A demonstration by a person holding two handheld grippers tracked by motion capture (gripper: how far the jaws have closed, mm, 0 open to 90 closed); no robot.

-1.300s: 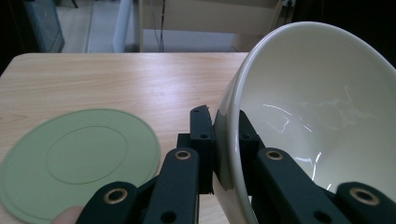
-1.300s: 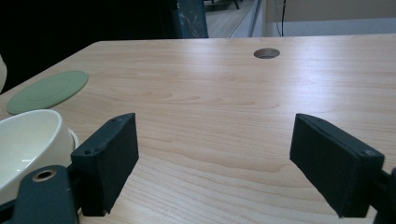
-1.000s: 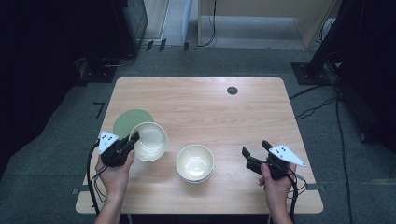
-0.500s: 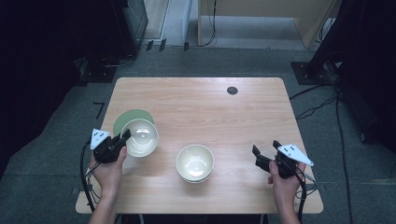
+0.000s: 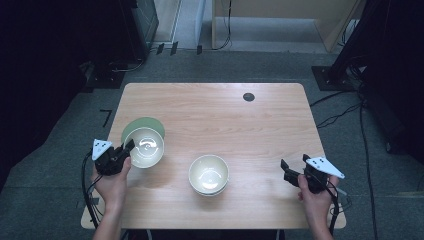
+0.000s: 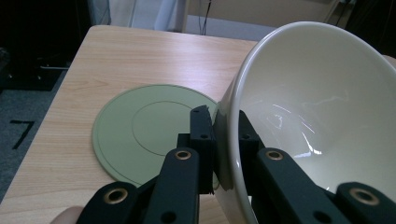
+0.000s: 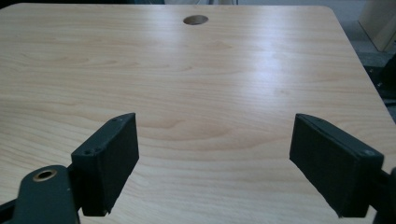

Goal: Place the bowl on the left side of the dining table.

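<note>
Rim-gripped, the glossy cream ceramic bowl (image 5: 144, 146) sat in the left tool (image 5: 127, 148), whose two black jaws were clamped on its wall, one pad outside and one inside (clearest in the left gripper view, where the bowl (image 6: 317, 121) reared up tilted, its mouth turned toward the right of that view). From the high view the bowl's mouth faced up and slightly away from the holding hand, above the near-left part of the pale wood-grain table (image 5: 215, 115). Being round, it had no long axis to speak of. Its glaze was smooth and threw back bright highlights.

Under and just behind it lay a flat, matte sage-green round plate (image 6: 149, 130) with a faint ring scored into its face, partly covered by the bowl in the high view.

A second cream ceramic bowl (image 5: 209, 174) stood upright near the middle of the table's near edge, well apart from the first.

The right tool (image 5: 291, 171) hung over the near-right corner with its blunt black jaws spread wide and bare wood between them. A small dark round hole (image 7: 195, 20) marked the table's far side. No writing was legible on the bowls.
</note>
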